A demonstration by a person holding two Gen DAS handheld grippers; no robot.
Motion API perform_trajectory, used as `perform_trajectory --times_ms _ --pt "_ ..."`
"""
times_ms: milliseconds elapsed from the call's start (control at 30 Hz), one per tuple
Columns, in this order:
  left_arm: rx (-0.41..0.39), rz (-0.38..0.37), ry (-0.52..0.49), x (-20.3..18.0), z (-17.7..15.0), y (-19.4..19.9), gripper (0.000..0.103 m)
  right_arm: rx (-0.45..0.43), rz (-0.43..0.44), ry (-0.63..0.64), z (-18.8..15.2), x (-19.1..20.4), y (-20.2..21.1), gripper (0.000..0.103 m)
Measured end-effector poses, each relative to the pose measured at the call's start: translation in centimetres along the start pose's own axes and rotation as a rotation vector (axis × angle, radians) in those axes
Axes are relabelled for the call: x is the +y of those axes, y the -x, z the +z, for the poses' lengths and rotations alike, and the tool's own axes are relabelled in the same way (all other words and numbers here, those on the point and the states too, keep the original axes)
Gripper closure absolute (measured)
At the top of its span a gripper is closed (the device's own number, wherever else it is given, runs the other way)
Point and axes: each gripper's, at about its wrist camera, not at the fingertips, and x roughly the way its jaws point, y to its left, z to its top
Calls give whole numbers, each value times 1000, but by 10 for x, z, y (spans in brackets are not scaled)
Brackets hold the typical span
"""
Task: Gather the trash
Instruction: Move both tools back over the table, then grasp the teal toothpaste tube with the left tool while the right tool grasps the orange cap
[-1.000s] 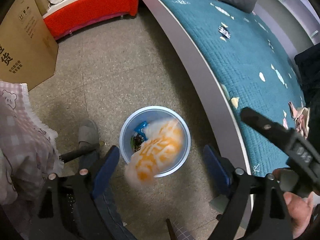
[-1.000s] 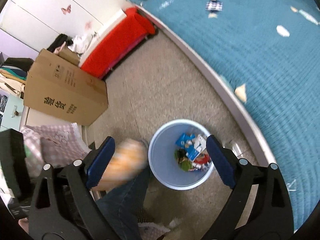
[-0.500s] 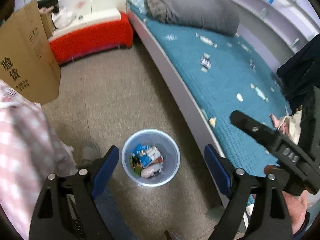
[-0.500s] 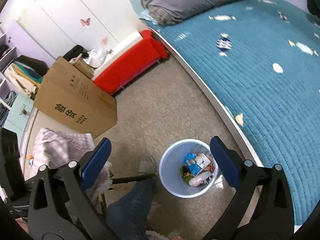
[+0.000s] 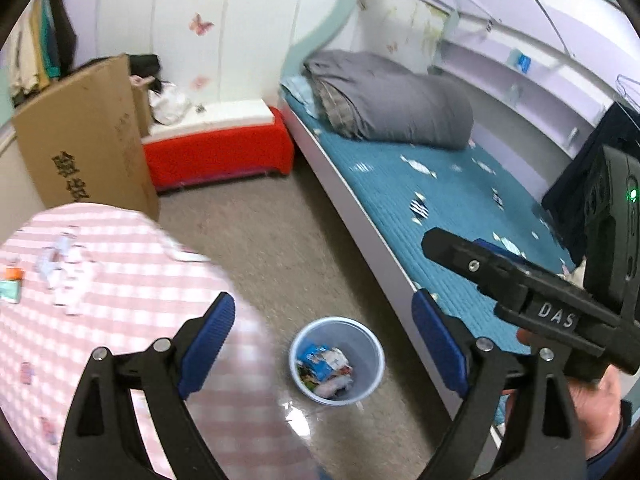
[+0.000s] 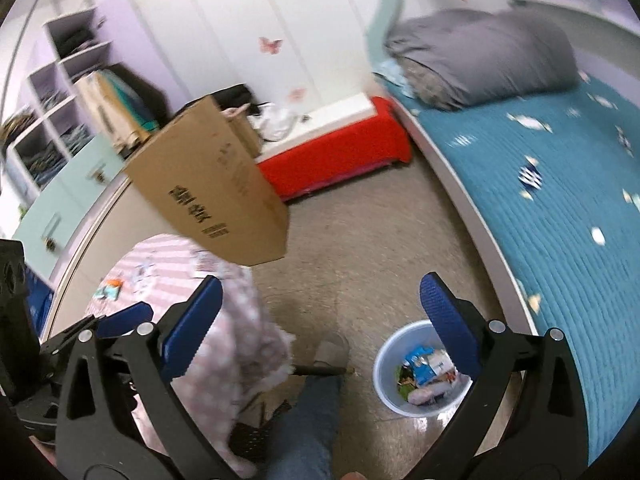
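In the left wrist view the left tongs stand spread and hold nothing, and the pale blue round plastic bin with crumpled wrappers inside sits on the speckled floor between the blue pads, toward 6 o'clock; the pink checked table with paper scraps lies at 9 o'clock, the teal quilted bed strewn with wrappers at 2 o'clock, and the right tongs' black body at 4 o'clock reads "DAS". In the right wrist view the right tongs are likewise spread and empty, the bin partly behind the right-hand pad at 5 o'clock, with the brown cardboard box bearing unreadable dark print at 10 o'clock and the red bench at 12 o'clock.
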Motion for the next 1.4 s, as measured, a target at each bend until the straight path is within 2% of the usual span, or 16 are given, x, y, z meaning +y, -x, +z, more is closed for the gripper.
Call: perform_trajectory --times_ms 267,400,600,800,900,1000,1133,1233,1333,1400 --pt "-100 95 53 89 -8 58 14 30 71 146 6 99 -20 6" --pt "-123 137 88 138 -15 78 14 59 107 218 4 146 -37 6" --pt "-164 217 141 213 -37 107 14 116 162 325 -3 215 -73 6" --pt "-178 296 202 280 -61 120 14 192 218 415 -20 280 -117 6" --pt "-157 359 192 310 -71 119 14 224 244 444 -29 308 -141 6" --pt "-142 385 174 332 -78 119 14 260 257 465 -38 332 -169 7" --pt "-113 421 87 357 -80 111 14 295 278 474 -45 355 -200 8" --pt "-79 434 24 367 -76 100 14 314 279 474 -49 370 -223 14" --pt "-57 423 -24 376 -72 93 14 340 280 468 -54 382 -247 26" --pt "-44 424 -57 380 -69 87 14 357 277 480 -57 387 -256 41"
